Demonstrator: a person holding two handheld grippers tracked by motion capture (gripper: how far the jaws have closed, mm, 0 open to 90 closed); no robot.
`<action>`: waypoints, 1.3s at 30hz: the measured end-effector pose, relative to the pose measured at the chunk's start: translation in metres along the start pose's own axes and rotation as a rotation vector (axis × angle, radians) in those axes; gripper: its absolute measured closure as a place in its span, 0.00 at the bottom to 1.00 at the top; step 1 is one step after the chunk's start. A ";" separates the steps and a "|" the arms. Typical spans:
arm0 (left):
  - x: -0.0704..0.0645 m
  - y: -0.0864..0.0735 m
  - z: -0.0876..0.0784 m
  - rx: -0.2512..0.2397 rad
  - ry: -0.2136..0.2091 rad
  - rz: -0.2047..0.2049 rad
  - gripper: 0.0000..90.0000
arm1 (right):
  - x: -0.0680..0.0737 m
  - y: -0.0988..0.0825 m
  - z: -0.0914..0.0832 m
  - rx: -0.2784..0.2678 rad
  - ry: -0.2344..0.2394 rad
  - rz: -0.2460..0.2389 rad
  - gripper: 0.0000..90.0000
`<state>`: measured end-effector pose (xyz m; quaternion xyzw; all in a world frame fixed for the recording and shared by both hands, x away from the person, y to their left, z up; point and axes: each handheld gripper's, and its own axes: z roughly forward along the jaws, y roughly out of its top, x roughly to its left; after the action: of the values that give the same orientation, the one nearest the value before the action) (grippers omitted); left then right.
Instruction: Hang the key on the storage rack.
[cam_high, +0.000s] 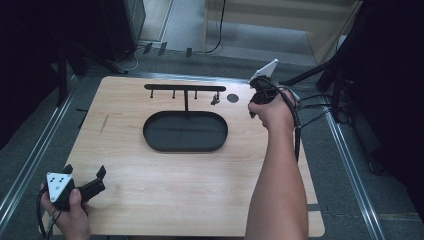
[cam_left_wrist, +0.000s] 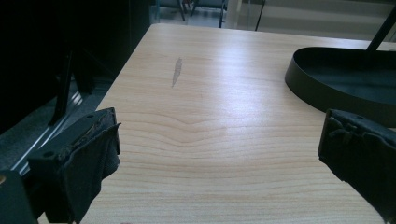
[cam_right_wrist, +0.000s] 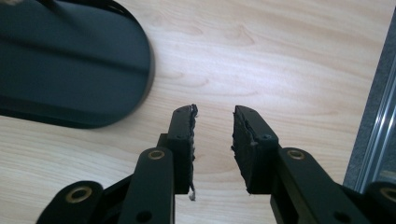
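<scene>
At the near left corner of the table (cam_high: 150, 200) I see my left tool (cam_high: 85, 179) resting in the hand, its two jaws spread wide with nothing between them. Through the left gripper view the same tool (cam_left_wrist: 219, 154) looks out over bare wood, one pad at each lower corner and a broad stretch of tabletop between them. A small grey scuff (cam_left_wrist: 177, 71) marks the wood farther out.

Moving toward the middle, the black oval tray (cam_high: 185, 131) lies flat on the table, well apart from the left tool. From its far edge a thin post rises to a horizontal bar, forming a black hanger rack (cam_high: 185, 88) with small pegs hanging under the bar. At the right end of the bar a small dark item (cam_high: 215, 98) hangs; I cannot tell what it is. Just right of that, a round dark cap (cam_high: 232, 98) sits in the tabletop.

Farther right, my right tool (cam_high: 253, 102) is held by the right hand (cam_high: 274, 111) near the far right part of the table, just beside the rack's right end. In the right gripper view, the right tool (cam_right_wrist: 213, 140) has its jaws parted by a modest gap and holds nothing; only bare wood shows between the pads. The tray's rounded end (cam_right_wrist: 140, 65) lies to the upper left of those jaws, near but not touching.
</scene>
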<state>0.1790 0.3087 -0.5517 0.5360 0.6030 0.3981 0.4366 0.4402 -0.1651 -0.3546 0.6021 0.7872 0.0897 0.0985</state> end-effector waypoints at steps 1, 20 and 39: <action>0.000 0.000 0.000 0.000 0.000 0.000 0.00 | -0.003 -0.002 0.001 0.005 0.003 0.005 0.75; -0.001 0.000 0.000 -0.002 0.003 0.008 0.00 | -0.060 -0.046 0.036 0.019 0.049 0.060 0.47; -0.002 0.000 0.000 -0.001 0.005 0.014 0.00 | -0.080 -0.124 0.063 -0.210 0.104 0.051 0.18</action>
<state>0.1790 0.3068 -0.5517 0.5390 0.6003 0.4028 0.4323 0.3613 -0.2728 -0.4436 0.6029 0.7619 0.2052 0.1179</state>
